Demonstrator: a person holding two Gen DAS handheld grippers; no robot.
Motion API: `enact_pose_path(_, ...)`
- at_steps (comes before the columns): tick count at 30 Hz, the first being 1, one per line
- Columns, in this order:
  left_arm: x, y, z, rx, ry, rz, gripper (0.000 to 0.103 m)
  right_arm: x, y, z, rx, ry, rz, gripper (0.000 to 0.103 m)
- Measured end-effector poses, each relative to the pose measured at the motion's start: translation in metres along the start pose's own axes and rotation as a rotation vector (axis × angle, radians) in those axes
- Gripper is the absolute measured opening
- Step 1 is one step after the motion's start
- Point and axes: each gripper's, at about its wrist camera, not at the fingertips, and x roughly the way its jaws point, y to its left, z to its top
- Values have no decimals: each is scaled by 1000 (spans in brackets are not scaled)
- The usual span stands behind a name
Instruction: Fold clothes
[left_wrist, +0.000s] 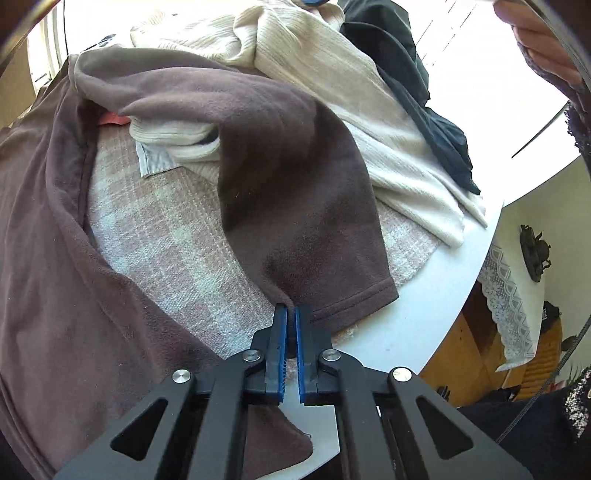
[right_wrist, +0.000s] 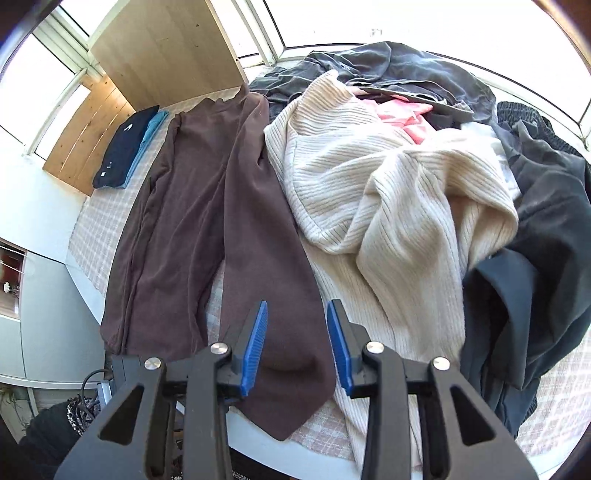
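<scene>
- While the brown trousers (right_wrist: 207, 206) lie stretched on the checked cloth (right_wrist: 92, 236) that covers the table (left_wrist: 424, 325), the left gripper (left_wrist: 291, 308) is closed on the hem of one trouser leg, with the fabric pinched between its blue pads (left_wrist: 282, 332).
- Over the lower end of the trousers, the right gripper (right_wrist: 297, 314) hovers with its jaws spread apart and nothing between them.
- Just beside the trousers, on their right, a cream ribbed sweater (right_wrist: 388, 192) lies crumpled, touching them.
- Behind the sweater are dark grey clothes (right_wrist: 388, 74) and a pink garment (right_wrist: 402, 118).
- Beyond the trousers' far-left end, a folded navy garment (right_wrist: 122, 151) lies on a folded blue one (right_wrist: 147, 144).
</scene>
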Motion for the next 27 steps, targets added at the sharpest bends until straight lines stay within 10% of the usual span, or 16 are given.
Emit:
enact_pose_path(9, -54, -48, 12, 87, -173, -157, 3, 86, 103, 56, -334, 199, -159, 37)
enact_pose_path(17, -84, -76, 21, 165, -256, -244, 3, 139, 117, 61, -420, 338, -312, 33)
enact_pose_path(19, -85, -76, 23, 172, -257, -247, 3, 140, 103, 63, -376, 348, -283, 6)
enact_pose_path(27, -78, -105, 37, 289, -226, -260, 4, 72, 14, 79, -57, 230, 3, 6)
